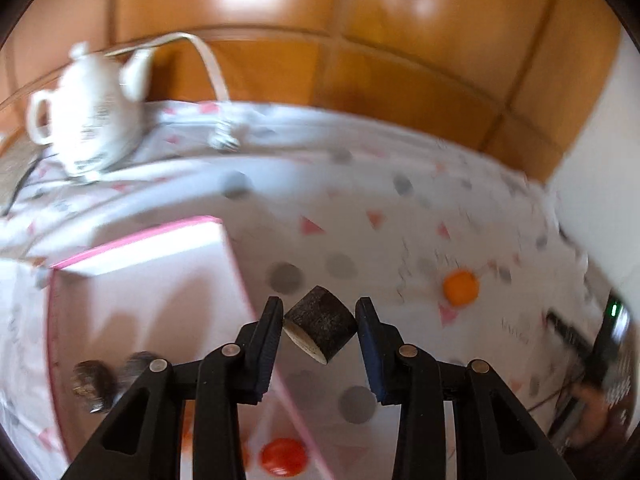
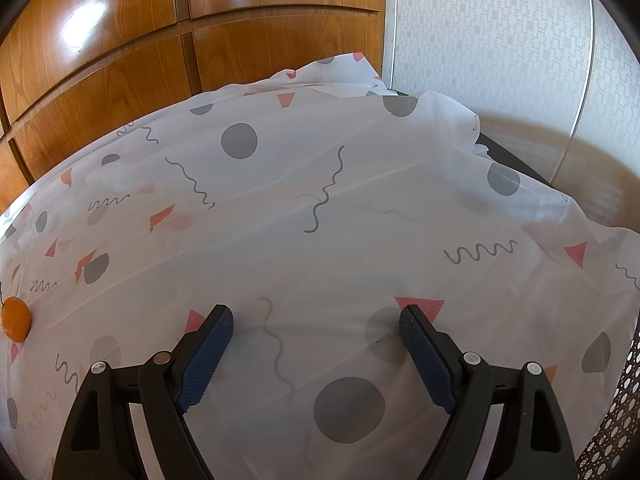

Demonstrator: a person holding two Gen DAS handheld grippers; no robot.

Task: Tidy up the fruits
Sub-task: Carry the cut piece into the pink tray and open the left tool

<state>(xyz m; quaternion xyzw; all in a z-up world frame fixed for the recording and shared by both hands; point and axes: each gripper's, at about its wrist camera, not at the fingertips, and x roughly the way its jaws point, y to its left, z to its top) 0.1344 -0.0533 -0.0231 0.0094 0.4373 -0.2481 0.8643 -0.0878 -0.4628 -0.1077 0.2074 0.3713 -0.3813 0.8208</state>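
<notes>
My left gripper [image 1: 320, 316] is shut on a dark, stubby fruit piece [image 1: 322, 322] with a pale cut face, held above the tablecloth. Left of it lies a white tray with a pink rim [image 1: 140, 236]. Two dark fruit pieces [image 1: 90, 382] lie in it, and a red fruit [image 1: 282, 456] shows near its near edge. An orange [image 1: 460, 288] sits on the cloth to the right; the right wrist view has the orange [image 2: 16, 318] at its far left. My right gripper [image 2: 316, 320] hangs open over bare cloth, nothing between its fingers.
A white teapot [image 1: 88, 112] stands at the back left beside a white cable [image 1: 208, 64]. The patterned tablecloth [image 2: 320, 200] drapes over the table's edges. Wooden cabinet doors [image 2: 120, 60] rise behind. A dark device with a green light [image 1: 612, 320] is at the right edge.
</notes>
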